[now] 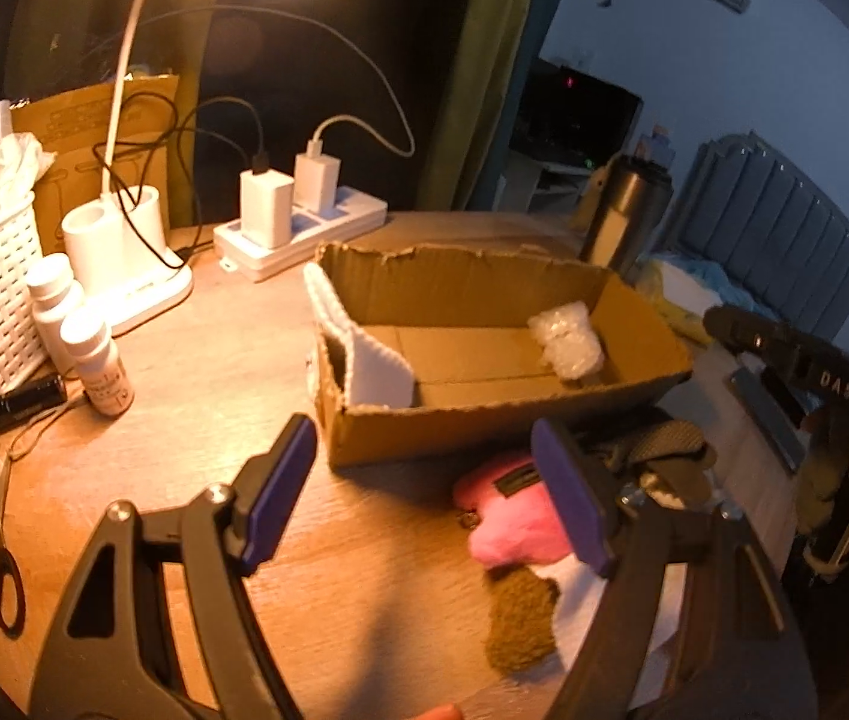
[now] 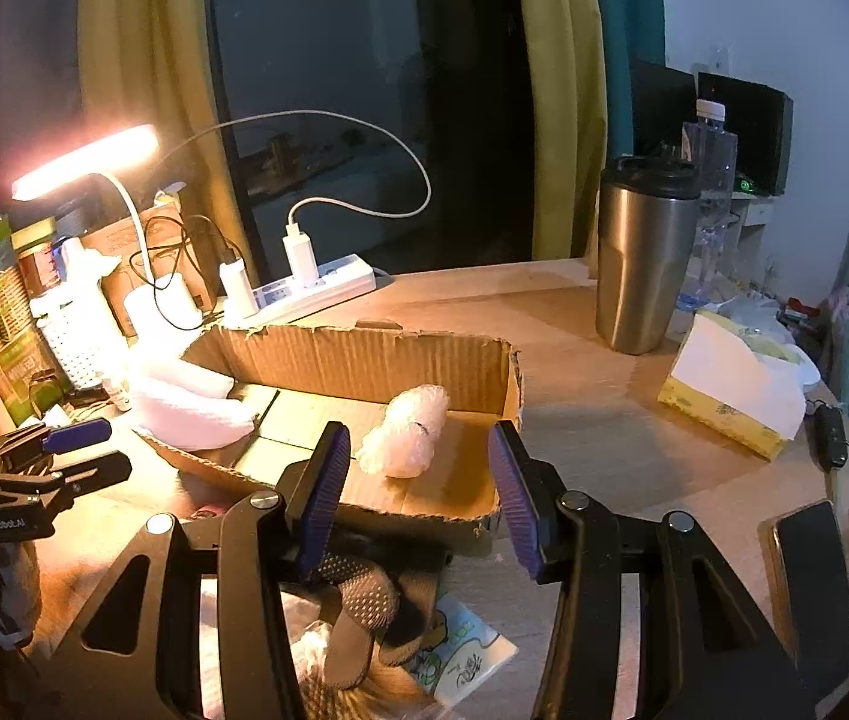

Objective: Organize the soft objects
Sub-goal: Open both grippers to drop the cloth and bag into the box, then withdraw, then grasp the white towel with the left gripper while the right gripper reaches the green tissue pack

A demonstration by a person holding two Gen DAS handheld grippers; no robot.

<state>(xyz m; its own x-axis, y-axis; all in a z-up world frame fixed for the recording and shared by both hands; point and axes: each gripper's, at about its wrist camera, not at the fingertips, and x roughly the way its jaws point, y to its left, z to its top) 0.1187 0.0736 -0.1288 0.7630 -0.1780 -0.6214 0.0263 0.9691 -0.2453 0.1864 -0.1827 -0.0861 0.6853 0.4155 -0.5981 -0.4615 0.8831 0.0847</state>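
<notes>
Counter: wooden counter (image 1: 232,360), lamp-lit, holds torn cardboard box (image 1: 484,420)
Room: dark window (image 2: 364,90), yellow curtains (image 2: 556,90)
Claws: left claw (image 1: 424,498) and right claw (image 2: 418,492) both spread, gripping nothing

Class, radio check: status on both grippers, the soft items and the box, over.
Left gripper open, empty. Right gripper open, empty. White sock and bubble wrap in cardboard box; pink plush, dotted sock still outside. Nothing blocking.

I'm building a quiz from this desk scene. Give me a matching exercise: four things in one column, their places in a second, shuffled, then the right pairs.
Things:
1. bubble wrap bundle
2. pink plush toy
3. steel tumbler
4. white chargers

Places:
A. plugged into the power strip
B. inside the cardboard box
C. upright beyond the box
D. on the table in front of the box

Pairs: 1-B, 2-D, 3-C, 4-A
</notes>
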